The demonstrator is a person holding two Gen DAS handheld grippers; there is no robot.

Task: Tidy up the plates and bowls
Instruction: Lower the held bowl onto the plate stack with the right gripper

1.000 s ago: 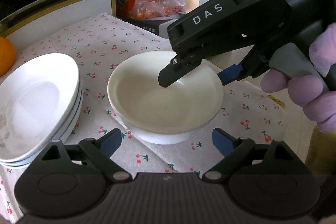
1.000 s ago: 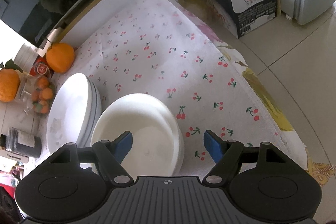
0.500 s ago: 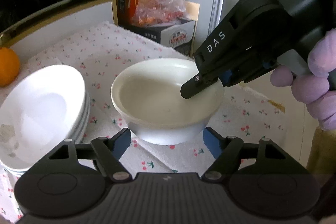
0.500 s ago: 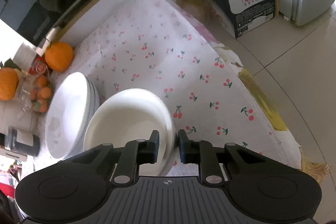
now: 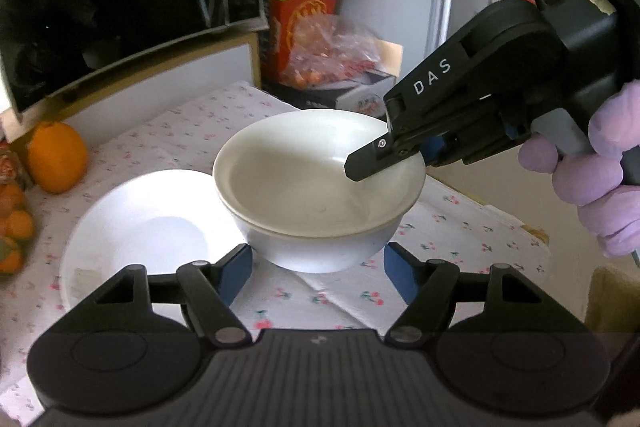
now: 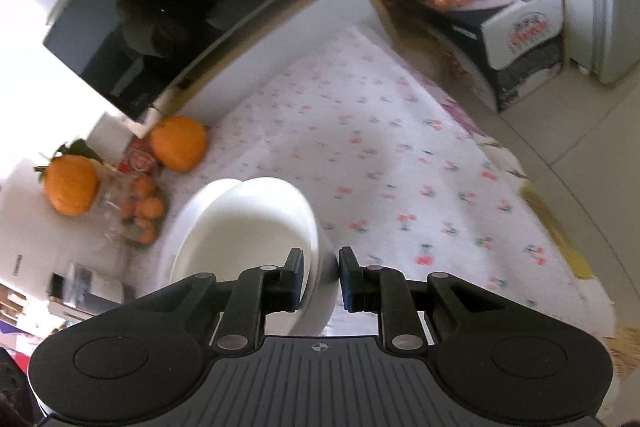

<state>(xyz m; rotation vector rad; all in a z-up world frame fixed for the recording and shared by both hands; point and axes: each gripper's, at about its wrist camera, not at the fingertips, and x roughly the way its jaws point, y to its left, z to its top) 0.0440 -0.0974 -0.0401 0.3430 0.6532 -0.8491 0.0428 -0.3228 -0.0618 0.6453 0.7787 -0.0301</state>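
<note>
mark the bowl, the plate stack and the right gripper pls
bowl (image 5: 304,183): left wrist view, inner wall.
plate stack (image 5: 136,239): left wrist view, top plate's well.
right gripper (image 6: 320,277): right wrist view, midway between its fingertips, clamped on the bowl's rim.

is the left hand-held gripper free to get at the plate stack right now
Probably not cleanly: the bowl, pinched at its rim by the right hand-held gripper, hangs partly over the plate stack.
</note>
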